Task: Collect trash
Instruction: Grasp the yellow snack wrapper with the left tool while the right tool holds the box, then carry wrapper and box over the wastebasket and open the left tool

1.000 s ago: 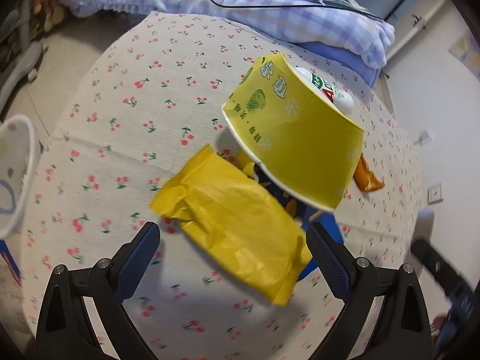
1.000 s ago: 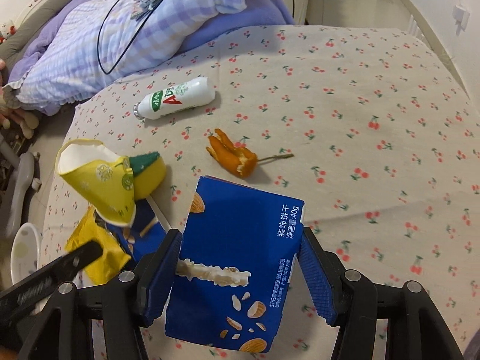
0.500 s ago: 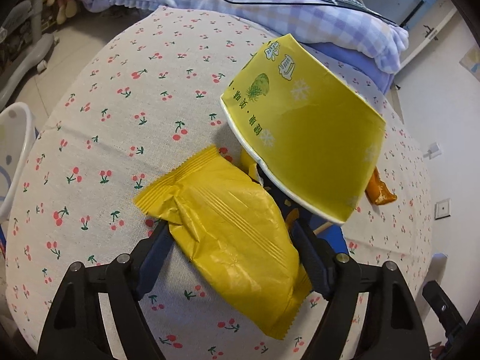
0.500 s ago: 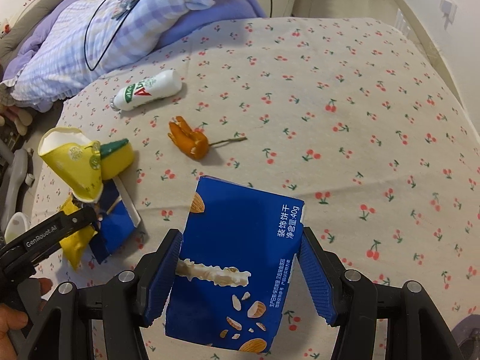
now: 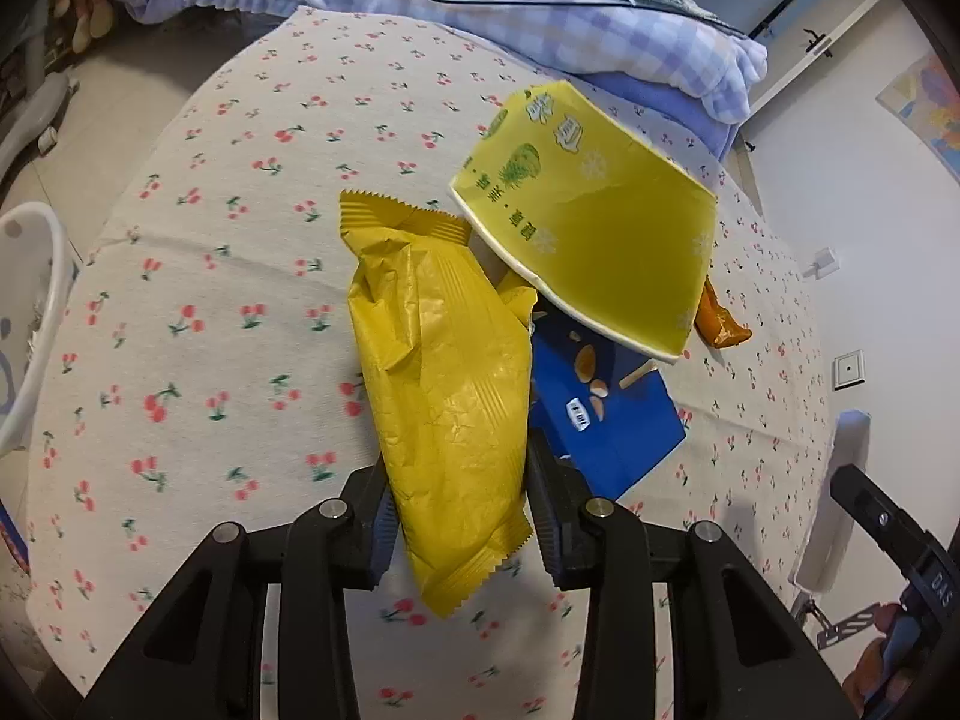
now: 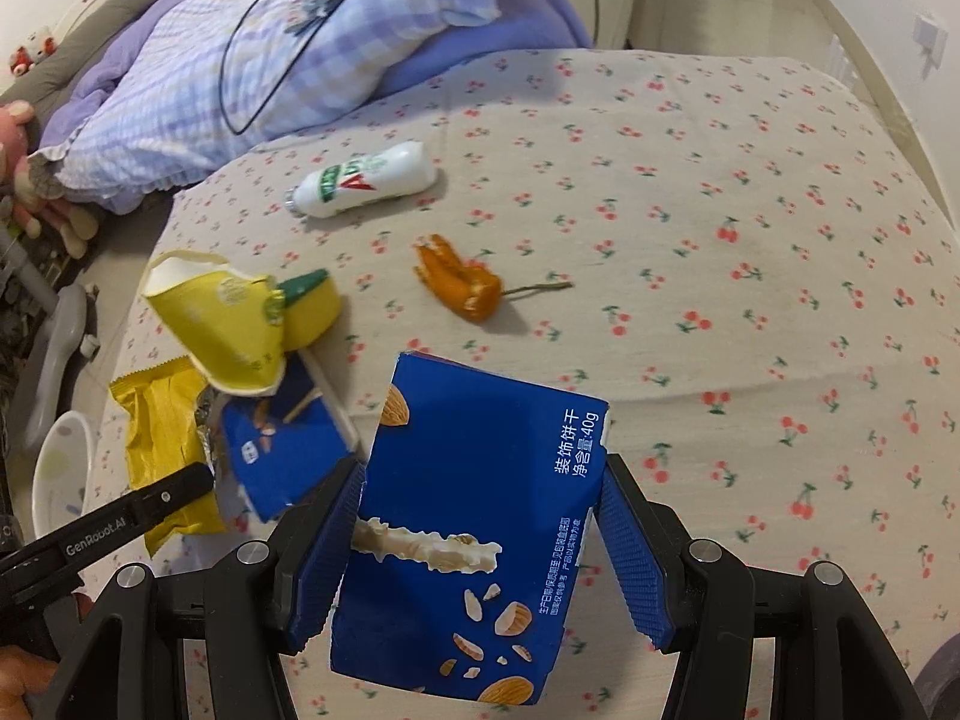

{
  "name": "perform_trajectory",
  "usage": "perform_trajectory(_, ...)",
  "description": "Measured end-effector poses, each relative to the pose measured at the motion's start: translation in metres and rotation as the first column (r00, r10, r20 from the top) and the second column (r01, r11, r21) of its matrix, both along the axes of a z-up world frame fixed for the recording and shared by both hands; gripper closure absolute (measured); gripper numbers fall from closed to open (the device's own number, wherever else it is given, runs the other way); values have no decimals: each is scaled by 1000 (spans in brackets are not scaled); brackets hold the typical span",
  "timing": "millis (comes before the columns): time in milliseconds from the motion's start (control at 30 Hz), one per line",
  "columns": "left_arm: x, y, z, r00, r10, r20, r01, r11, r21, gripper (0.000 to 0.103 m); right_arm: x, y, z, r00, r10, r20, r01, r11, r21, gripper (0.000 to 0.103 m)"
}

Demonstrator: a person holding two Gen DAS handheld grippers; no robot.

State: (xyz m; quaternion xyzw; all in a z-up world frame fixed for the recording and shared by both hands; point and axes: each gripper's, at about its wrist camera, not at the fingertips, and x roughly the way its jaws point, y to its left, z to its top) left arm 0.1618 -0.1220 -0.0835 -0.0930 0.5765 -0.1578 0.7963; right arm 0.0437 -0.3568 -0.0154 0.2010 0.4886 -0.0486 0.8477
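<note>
1. The left gripper (image 5: 459, 516) has just been closing its jaws, and the yellow snack wrapper (image 5: 444, 396) now stands pinched between the pads, its near end hanging below them. It seems gripped low on its length, likely because that end lay nearest.
2. The right gripper (image 6: 480, 546) clamps a blue biscuit box (image 6: 474, 516) across its broad sides, tilted and clear of the cherry-print tablecloth (image 6: 720, 180). Both hands therefore carry trash already.
3. Just beyond the wrapper, a flattened blue carton (image 5: 606, 426) lies on the cloth with a thin wooden stick (image 5: 639, 373) on it. It is partly under the wrapper's edge, so lifting the wrapper may drag it.
4. A crushed yellow paper cup (image 5: 591, 240) leans over that carton, tipped on its side; I judge it is propped by the litter beneath it.
5. Farther on, an orange peel (image 6: 462, 285) with a stem lies alone, well apart from the pile.
6. A white drink bottle (image 6: 366, 180) lies on its side near the cloth's far edge, beside the checked bedding (image 6: 312, 60).
7. A white bin (image 5: 27, 324) sits off the table's left edge, probably the destination for both held pieces.
</note>
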Motion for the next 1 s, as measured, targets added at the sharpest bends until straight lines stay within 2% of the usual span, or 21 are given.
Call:
perform_trajectory(33,-1,4,2,1000,-2,4,2,1000,-2,68,1,2,0,1000,4,1,-4,1000,1,37)
perform_trajectory(67,-1,8,2,1000,-5,5,5,1000,-7,83,2,6,1,1000,8,3,-8,1000,3,37)
perform_trajectory(100,-1,11,3,1000,-8,0,8,1000,-13,87,2,8,1,1000,13,5,-13,1000,4,37)
perform_trajectory(567,-12,65,23,999,1,44,-1,1000,-8,88,19,56,12,995,90,40,-90,996,17,37)
perform_trajectory(767,-17,87,30,997,-3,74,3,1000,-9,95,28,80,13,991,129,48,-129,992,12,37)
perform_trajectory(1000,-13,98,21,999,-15,41,19,995,-100,95,33,97,8,987,155,36,-155,988,2,37)
